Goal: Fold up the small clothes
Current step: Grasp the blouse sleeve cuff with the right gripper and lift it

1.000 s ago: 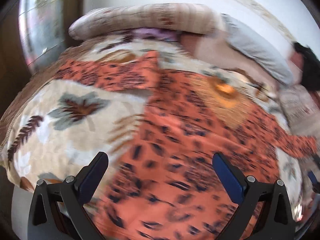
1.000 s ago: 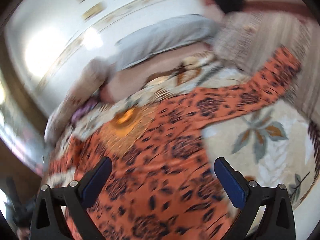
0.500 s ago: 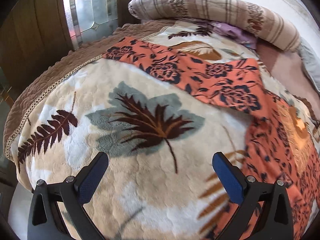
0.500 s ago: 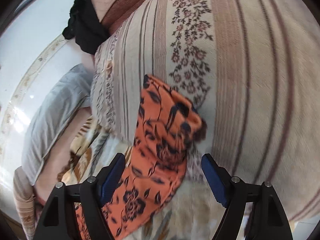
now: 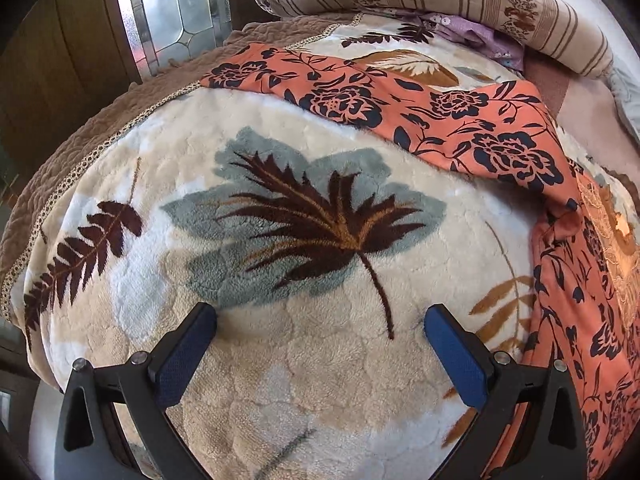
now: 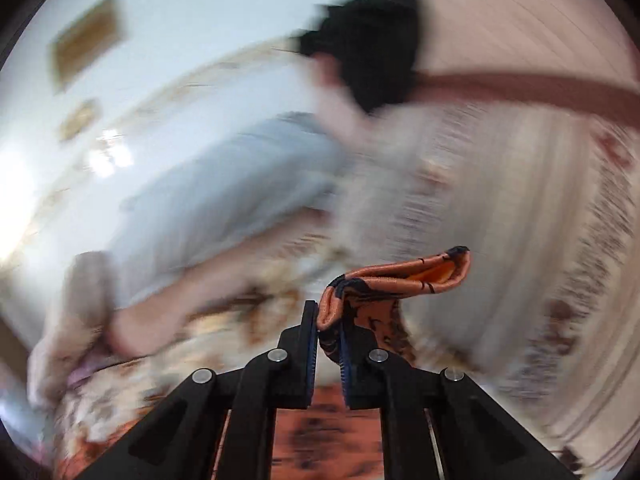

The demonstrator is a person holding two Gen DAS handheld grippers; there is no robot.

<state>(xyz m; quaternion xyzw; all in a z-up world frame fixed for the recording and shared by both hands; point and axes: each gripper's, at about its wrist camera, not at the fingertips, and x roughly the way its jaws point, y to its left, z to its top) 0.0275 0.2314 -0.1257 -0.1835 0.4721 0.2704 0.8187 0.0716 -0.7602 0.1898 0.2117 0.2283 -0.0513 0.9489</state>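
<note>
While the right hand-held gripper (image 6: 329,334) is clenching the orange black-flowered fabric garment (image 6: 404,280), the left hand-held gripper (image 5: 320,330) is hovering released beside that garment over the cream leaf-patterned plush blanket (image 5: 280,380).

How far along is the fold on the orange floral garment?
Barely started. The orange floral garment lies spread on the leaf-print blanket, no fold visible. In hand: the right gripper is clamped on one sleeve end. Left: the left gripper is open and empty; every fold remains.
</note>
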